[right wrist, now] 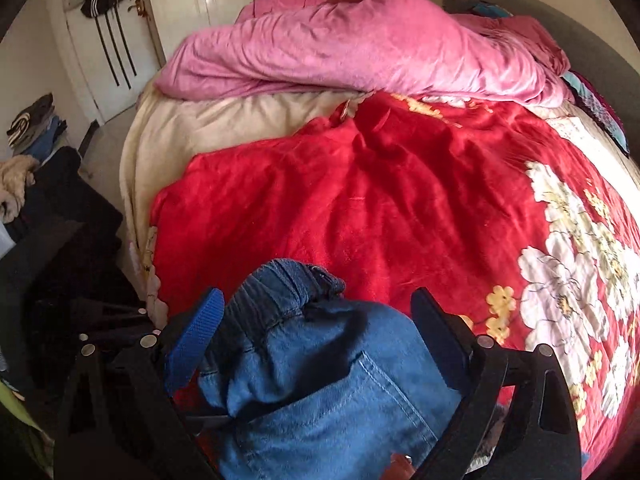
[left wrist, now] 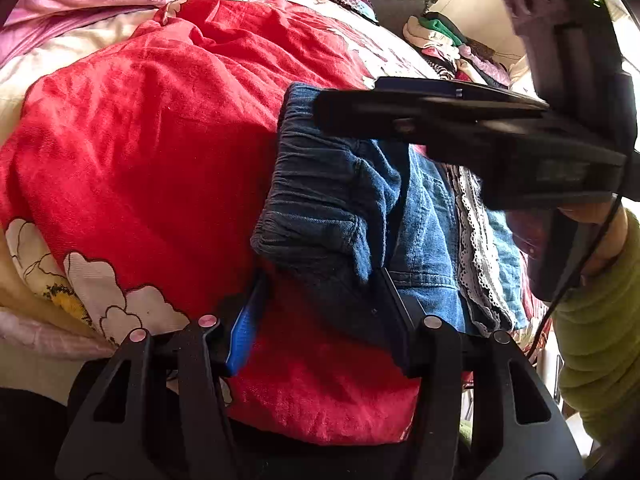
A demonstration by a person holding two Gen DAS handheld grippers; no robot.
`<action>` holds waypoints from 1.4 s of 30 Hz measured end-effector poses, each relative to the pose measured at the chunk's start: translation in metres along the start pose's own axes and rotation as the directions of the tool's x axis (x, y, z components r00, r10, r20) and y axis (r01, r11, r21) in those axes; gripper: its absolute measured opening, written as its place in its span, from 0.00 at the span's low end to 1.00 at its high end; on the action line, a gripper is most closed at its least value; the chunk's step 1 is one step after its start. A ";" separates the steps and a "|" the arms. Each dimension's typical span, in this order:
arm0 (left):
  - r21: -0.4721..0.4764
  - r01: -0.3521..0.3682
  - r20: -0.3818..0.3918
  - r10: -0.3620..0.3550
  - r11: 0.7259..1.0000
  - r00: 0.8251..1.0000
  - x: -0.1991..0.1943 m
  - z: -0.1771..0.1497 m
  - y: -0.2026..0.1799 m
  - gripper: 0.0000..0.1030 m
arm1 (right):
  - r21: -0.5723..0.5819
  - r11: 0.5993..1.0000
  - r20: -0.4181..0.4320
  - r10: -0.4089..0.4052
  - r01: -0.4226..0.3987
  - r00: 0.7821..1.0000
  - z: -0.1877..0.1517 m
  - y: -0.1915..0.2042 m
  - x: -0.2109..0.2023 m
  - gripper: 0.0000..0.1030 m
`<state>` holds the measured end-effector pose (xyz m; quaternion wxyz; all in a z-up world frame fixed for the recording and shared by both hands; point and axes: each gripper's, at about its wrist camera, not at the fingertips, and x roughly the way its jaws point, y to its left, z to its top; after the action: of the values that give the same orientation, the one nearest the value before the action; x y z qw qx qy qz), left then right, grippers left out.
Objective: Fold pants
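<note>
Blue denim fills the lower middle of both views: the pants [left wrist: 332, 208] lie bunched on the red floral blanket [left wrist: 140, 140] that covers the bed [right wrist: 168, 148]. In the left wrist view we see our left gripper [left wrist: 320, 320] at the bottom of the frame with its jaws spread wide; the elastic waistband end of the pants sits between and just beyond the fingers, and the black finger on the right side touches the denim. We cannot tell that anything is pinched there. To the right of the pants in that view lies a strip of white lace-trimmed fabric [left wrist: 476, 240].

Our right gripper [left wrist: 400, 116] comes in from the upper right of the left wrist view, its fingers lying flat across the top edge of the pants. In the right wrist view its jaws stand wide apart, the blue-padded finger [right wrist: 196, 336] at lower left and the black one at lower right, with the folded denim and a back pocket [right wrist: 384, 400] bulging between them, not clamped.

A pink duvet [right wrist: 360, 52] is heaped across the top of the right wrist view, and a pile of clothes [left wrist: 452, 48] sits at upper right in the left wrist view.
</note>
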<state>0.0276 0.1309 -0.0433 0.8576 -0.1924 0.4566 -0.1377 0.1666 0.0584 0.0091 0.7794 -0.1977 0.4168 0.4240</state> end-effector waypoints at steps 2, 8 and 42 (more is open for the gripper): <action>-0.001 0.000 -0.002 0.000 1.000 1.000 0.001 0.000 0.001 0.44 | -0.005 1.000 -0.024 0.021 -0.021 0.999 0.001 -0.001 0.010 0.80; -0.009 -0.006 -0.005 0.006 1.000 1.000 0.003 0.002 0.001 0.45 | 0.021 0.993 -0.055 0.116 -0.115 0.992 -0.005 -0.008 0.031 0.49; 0.164 0.121 -0.030 -0.117 0.979 0.993 0.025 0.018 -0.129 0.64 | 0.181 0.955 0.362 0.158 -0.236 0.919 -0.114 -0.102 -0.140 0.35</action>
<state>0.0482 0.0098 0.0059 0.8562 -0.1463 0.4399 -0.2279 0.1549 -0.1444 0.0535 0.8103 0.0105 0.3368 0.4795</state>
